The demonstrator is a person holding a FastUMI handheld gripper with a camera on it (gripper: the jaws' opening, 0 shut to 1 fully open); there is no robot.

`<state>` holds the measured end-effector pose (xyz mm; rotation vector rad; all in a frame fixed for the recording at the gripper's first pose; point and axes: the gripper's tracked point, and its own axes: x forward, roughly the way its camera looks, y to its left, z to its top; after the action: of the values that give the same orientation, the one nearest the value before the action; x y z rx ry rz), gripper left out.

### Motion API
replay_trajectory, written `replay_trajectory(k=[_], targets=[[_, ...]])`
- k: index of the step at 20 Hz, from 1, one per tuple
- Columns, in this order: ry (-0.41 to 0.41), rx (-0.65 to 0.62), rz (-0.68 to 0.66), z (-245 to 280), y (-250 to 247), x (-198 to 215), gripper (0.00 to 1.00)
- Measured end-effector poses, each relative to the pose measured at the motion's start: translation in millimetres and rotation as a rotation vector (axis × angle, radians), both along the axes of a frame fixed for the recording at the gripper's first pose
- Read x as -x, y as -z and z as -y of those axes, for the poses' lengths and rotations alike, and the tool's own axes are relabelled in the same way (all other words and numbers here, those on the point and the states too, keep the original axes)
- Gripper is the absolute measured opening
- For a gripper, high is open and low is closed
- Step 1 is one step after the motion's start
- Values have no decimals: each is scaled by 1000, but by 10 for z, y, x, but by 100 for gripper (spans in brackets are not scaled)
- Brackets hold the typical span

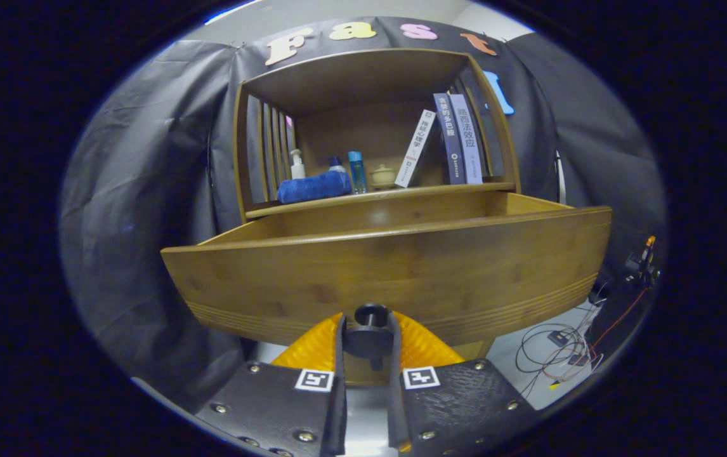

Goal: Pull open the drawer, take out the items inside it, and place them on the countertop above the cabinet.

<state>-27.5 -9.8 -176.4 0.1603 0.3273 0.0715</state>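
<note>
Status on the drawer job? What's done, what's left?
Done: the drawer stands pulled well out from the cabinet. In hand: the gripper is shut on the drawer knob, a finger on each side. Left: release the knob, lift out the contents and set them on the countertop. The drawer front hides its inside, so the items cannot be counted.

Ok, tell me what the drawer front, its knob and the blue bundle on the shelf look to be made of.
Drawer front: looks like bamboo or light wood, with visible grain strips and a soft sheen suggesting a clear finish.
Knob: dark and smooth, metal or plastic, cannot tell which; the gripper has its jaws closed on it.
Blue bundle: soft cloth, likely a towel, with a plush rolled shape.
</note>
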Motion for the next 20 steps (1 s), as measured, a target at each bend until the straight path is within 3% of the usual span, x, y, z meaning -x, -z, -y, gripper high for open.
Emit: replay_trajectory(k=[5, 8, 10, 12, 14, 20], targets=[[17, 66, -49, -2, 19, 215, 26], [-3, -4, -11, -87, -267, 354, 59], [20, 67, 2, 32, -458, 362, 82], [69, 108, 19, 201, -714, 323, 91], [86, 93, 16, 218, -931, 251, 95], [69, 126, 1, 180, -1457, -278, 97]])
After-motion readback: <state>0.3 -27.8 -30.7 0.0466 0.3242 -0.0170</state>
